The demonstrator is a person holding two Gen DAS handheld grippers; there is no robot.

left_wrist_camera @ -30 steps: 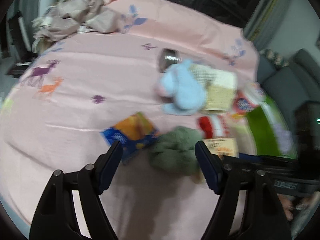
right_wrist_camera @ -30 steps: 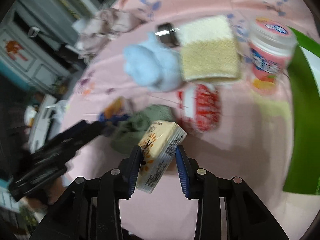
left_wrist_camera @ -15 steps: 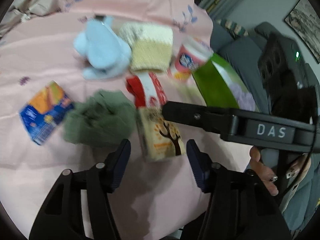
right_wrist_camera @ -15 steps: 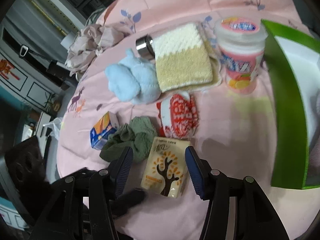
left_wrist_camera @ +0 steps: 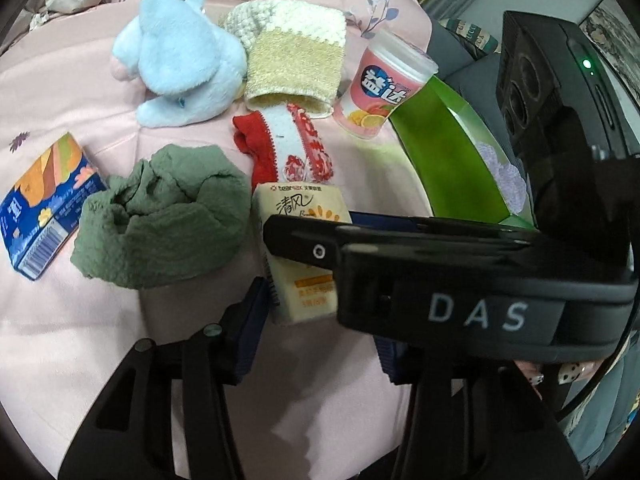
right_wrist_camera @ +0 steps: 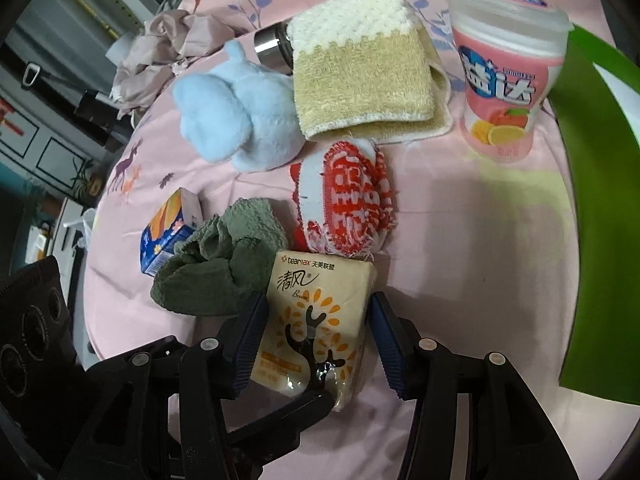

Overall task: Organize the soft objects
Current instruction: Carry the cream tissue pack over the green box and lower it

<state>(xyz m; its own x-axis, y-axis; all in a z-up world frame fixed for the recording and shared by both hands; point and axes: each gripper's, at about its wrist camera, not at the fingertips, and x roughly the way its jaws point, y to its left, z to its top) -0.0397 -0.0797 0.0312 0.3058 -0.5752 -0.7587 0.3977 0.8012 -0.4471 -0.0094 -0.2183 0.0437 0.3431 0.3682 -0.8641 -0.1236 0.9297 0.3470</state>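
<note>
A cream tissue pack point(right_wrist_camera: 316, 320) with a tree print lies on the pink cloth between the open jaws of my right gripper point(right_wrist_camera: 318, 338); its fingers flank it with small gaps. It also shows in the left wrist view point(left_wrist_camera: 298, 236), between my left gripper's open fingers point(left_wrist_camera: 248, 328), partly hidden by the right gripper's body point(left_wrist_camera: 460, 288). A green cloth point(left_wrist_camera: 160, 216) lies left of the pack, a red-and-white cloth point(left_wrist_camera: 288, 148) beyond it. A blue plush toy point(left_wrist_camera: 180, 56) and a beige knit towel point(left_wrist_camera: 296, 60) lie farther back.
A pink gum tub point(right_wrist_camera: 504, 76) stands at the back right beside a green box point(right_wrist_camera: 600, 200). A blue-orange carton point(left_wrist_camera: 40, 204) lies left. A metal cylinder point(right_wrist_camera: 272, 46) and crumpled fabric point(right_wrist_camera: 160, 52) lie farther back. A sofa is beyond the table's right edge.
The right gripper lowered the tissue pack onto the cloth and opened; the pack now lies flat. The left gripper swung right and closer, so its open fingers now flank the same pack.
</note>
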